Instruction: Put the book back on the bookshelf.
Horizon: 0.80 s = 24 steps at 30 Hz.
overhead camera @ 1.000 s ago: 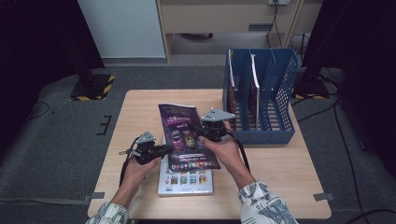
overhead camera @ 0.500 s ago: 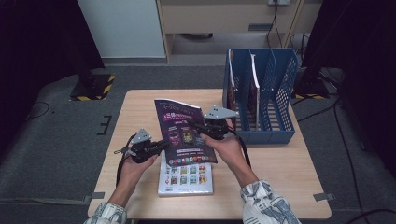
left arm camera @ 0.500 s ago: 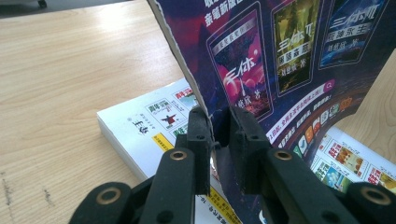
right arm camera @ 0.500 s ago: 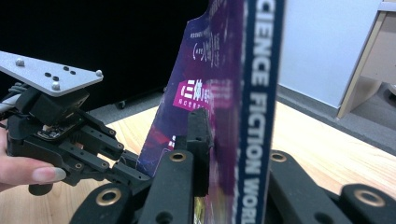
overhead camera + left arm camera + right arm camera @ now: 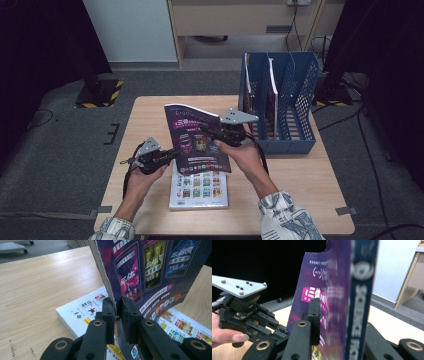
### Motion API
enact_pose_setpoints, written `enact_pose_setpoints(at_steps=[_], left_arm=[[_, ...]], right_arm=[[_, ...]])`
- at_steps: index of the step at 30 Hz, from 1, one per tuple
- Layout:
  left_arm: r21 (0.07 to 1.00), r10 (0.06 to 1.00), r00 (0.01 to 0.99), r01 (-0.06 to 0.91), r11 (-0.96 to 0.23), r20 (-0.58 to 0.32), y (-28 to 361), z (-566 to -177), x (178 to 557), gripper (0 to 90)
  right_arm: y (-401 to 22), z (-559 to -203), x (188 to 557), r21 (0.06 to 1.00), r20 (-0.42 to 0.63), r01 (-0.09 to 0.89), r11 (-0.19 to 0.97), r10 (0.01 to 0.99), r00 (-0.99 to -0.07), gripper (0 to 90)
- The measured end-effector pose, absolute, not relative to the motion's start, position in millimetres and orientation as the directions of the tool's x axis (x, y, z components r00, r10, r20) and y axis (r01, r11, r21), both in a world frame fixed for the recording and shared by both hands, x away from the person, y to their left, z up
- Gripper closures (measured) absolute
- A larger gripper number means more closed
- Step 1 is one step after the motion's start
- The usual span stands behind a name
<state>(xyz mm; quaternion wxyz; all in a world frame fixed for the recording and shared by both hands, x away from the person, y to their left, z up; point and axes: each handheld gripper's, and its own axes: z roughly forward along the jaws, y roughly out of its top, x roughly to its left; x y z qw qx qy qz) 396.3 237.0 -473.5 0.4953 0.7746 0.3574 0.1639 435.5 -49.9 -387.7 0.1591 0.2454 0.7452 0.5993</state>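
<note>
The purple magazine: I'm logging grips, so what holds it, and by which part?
Both tongs hold the purple magazine off the table: the left tongs pinch its lower left edge, the right tongs grip its right, spine-side edge.

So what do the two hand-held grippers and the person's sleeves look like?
Both are black, with linked jaw arms joined by brass-ringed pivots. The left hand-held gripper and right hand-held gripper each carry a grey three-cornered plate and trail a black cable. The sleeves are white with a blue-grey pattern.

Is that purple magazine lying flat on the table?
No, the purple magazine is held up off the table, above a white book.
</note>
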Motion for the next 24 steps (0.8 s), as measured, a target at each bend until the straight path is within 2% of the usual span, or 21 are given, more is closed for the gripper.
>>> enact_pose_setpoints(at_steps=[24], left_arm=[[0.901,0.694,0.717,0.341,-0.270,-0.063,235,-469,393,82.4]], right_arm=[[-55,-369,440,0.980,0.074,0.159,0.120,0.520,-0.851,75.7]])
